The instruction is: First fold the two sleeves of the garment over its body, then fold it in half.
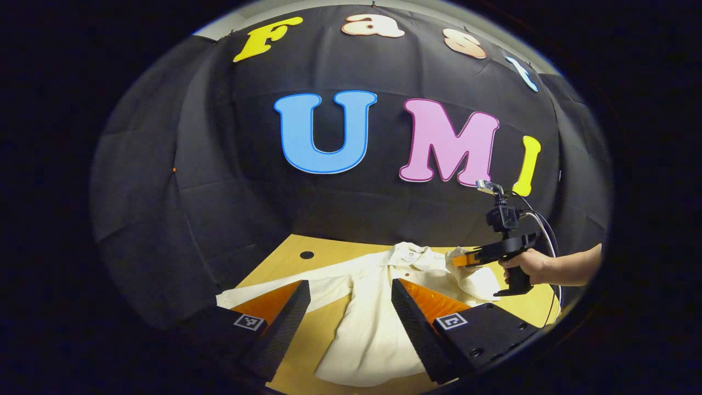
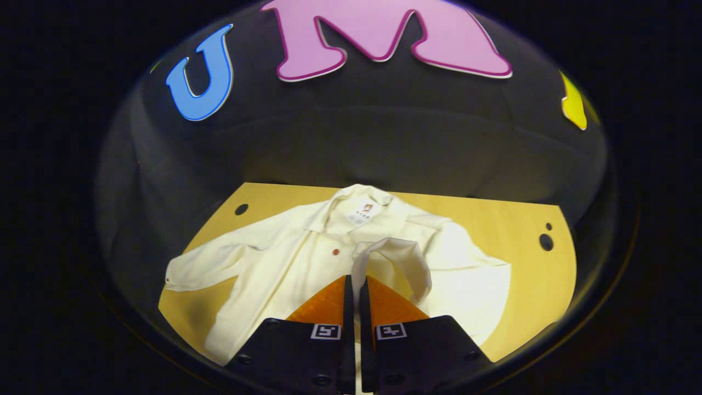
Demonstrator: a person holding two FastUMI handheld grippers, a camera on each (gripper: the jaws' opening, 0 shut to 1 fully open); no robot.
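Left gripper view: the left gripper (image 1: 351, 307) is held spread above the counter (image 1: 323, 334), ready for the flat left sleeve (image 2: 203, 269). The garment (image 2: 307, 258) lies mid-counter. The right gripper (image 2: 354, 291) is pinched on the right sleeve (image 2: 400, 258), lifted for folding inward.

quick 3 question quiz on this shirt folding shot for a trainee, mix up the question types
1. True or false: the left gripper has its jaws closed on the shirt.
2. Multiple choice: what is pinched in the right gripper? A) the collar B) the end of a sleeve C) the bottom hem
3. Short answer: how does the other sleeve lie?

Key
1. False: its jaws stand wide apart above the shirt, holding nothing.
2. B: the sleeve cloth rises in a loop from the closed jaws, over the shirt's body.
3. Spread out flat on the wooden table, not yet folded over the body.
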